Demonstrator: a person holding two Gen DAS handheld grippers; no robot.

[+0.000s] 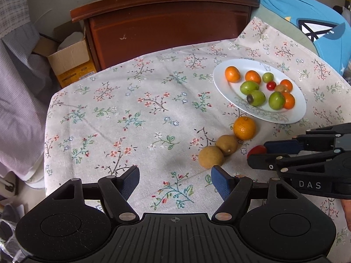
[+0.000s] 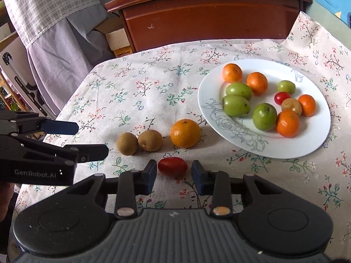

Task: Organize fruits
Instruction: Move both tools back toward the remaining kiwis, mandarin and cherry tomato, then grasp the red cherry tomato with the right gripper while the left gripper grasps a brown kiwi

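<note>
A small red tomato lies on the floral cloth between the fingers of my right gripper, which is open; a thin gap shows beside the right pad. In the left wrist view the tomato peeks out at the right gripper's tips. Beyond it sit a loose orange and two brown round fruits in a row. The white plate holds several oranges, green fruits, a brown fruit and a red tomato. My left gripper is open over bare cloth, its right fingertip near a brown fruit.
A dark wooden cabinet stands behind the table. A cardboard box and checked fabric lie to the left. Blue fabric is at the back right. The cloth's left half bears no fruit.
</note>
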